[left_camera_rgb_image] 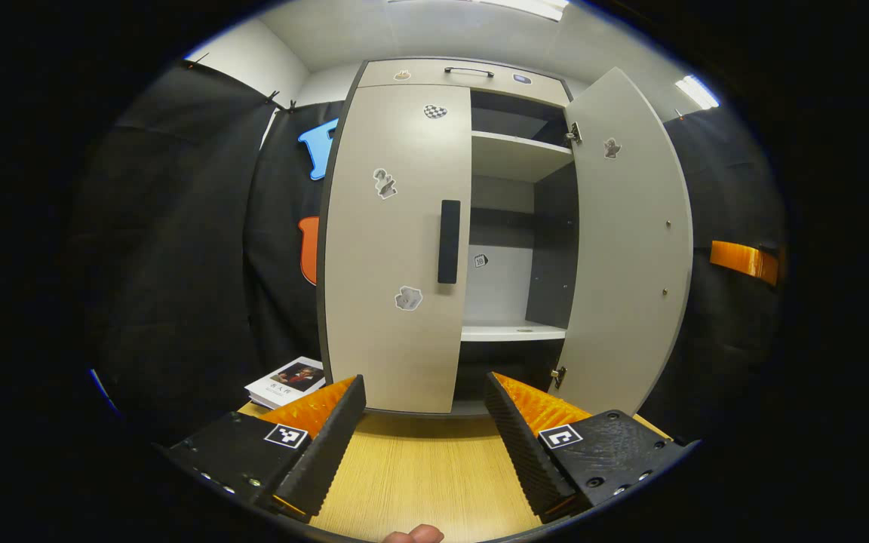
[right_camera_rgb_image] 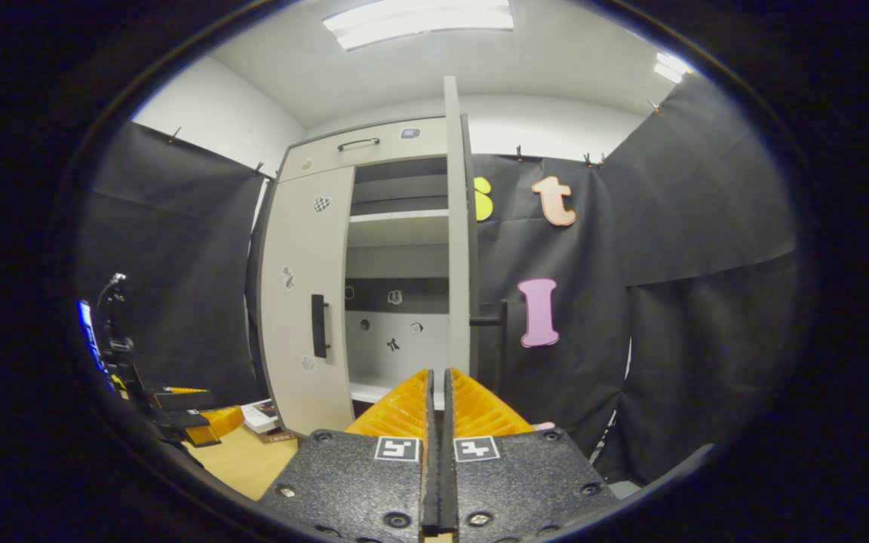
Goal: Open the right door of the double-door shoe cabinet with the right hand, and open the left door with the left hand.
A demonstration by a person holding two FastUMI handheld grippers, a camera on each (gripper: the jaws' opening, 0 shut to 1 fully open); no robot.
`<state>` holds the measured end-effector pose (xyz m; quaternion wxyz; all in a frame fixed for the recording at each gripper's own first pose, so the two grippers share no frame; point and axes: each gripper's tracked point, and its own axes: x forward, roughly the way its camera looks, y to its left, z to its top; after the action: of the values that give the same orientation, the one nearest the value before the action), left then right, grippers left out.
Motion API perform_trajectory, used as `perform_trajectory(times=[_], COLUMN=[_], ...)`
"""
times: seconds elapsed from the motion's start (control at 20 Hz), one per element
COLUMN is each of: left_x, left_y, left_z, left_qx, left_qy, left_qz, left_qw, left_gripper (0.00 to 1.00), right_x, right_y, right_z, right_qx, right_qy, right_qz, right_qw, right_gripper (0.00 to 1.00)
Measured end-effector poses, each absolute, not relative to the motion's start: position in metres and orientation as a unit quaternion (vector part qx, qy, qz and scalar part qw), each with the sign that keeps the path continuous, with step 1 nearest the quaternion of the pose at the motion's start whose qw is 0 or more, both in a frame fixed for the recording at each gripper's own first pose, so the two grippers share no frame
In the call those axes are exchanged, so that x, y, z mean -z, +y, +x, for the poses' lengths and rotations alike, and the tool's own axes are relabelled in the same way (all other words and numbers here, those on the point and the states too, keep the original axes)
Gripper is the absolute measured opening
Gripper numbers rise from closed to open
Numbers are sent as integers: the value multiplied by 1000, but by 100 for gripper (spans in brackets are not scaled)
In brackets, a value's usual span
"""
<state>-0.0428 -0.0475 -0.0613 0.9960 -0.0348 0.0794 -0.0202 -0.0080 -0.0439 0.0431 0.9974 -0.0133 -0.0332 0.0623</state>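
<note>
Right door (left_camera_rgb_image: 627, 241) stands open, left door (left_camera_rgb_image: 397, 249) closed; left tool (left_camera_rgb_image: 425, 430) spread, right tool (right_camera_rgb_image: 438, 392) clenched, seemingly empty.

Each claw (left_camera_rgb_image: 425, 403) (right_camera_rgb_image: 439, 392) has a textured black housing with dark screws and a small square black-and-white marker on each ribbed, wedge-shaped finger.

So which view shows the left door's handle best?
The left gripper view: the handle sits near centre, large and face-on, on the closed left door. The right gripper view shows it small and oblique.
</note>
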Motion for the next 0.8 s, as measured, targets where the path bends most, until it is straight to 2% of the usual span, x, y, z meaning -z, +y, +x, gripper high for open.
perform_trajectory(times=[0.25,0.5,0.8], left_x=[55,44,33], left_y=[-30,-5,3], left_z=[-39,-33,-9], left_qx=[15,-3,-1], left_qy=[75,57,49], left_qz=[-30,-11,-9], left_qw=[997,998,999], left_gripper=[95,95,95], right_x=[-46,-29,-12], right_y=[2,10,-9], right_z=[25,70,91], right_qx=[-81,-42,28], right_qy=[-41,-25,-9], right_qz=[-22,-8,-6], right_qw=[996,999,1000], right_gripper=[4,4,4])
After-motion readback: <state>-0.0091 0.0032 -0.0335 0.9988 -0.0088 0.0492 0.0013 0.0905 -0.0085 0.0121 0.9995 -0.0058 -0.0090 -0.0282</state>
